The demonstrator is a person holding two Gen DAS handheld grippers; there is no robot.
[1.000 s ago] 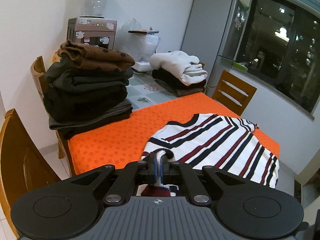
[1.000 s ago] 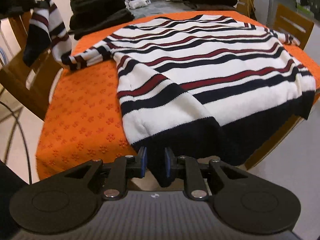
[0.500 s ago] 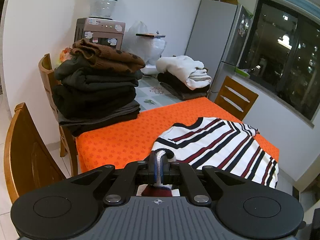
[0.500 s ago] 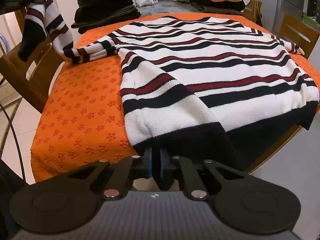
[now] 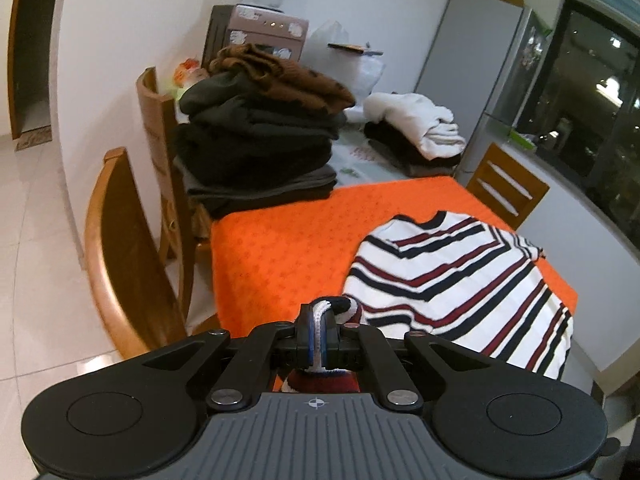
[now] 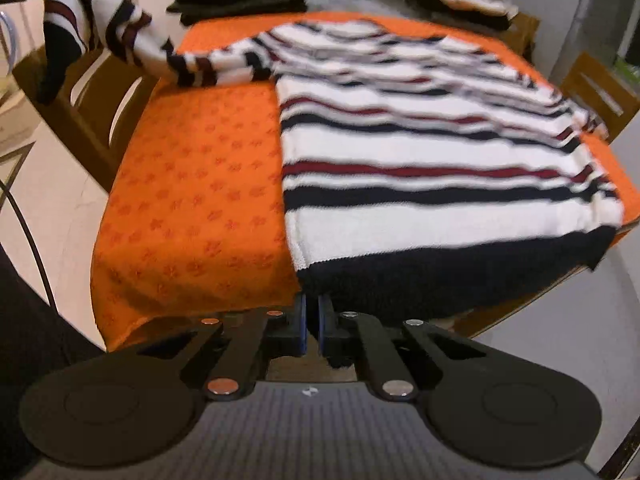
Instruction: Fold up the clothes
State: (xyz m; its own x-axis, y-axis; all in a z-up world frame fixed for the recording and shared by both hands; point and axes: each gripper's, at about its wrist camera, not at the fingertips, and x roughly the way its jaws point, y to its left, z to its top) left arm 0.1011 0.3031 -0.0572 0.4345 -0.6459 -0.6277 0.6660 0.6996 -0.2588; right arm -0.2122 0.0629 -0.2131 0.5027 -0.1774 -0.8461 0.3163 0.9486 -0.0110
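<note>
A white sweater with navy and dark red stripes lies spread on the orange tablecloth; it also shows in the left wrist view. My left gripper is shut on the sweater's sleeve, held up off the table's left side; the sleeve hangs stretched from it in the right wrist view. My right gripper is shut on the navy hem at the near left corner, at the table's front edge.
Stack of dark folded clothes with a brown one on top stands at the far left. A white and dark pile lies behind. Wooden chairs flank the table's left side, another at the right. Fridge and water dispenser stand behind.
My right gripper closed on the hem and has pulled it toward the front edge. My left gripper moved left and back with the sleeve, stretching it.
</note>
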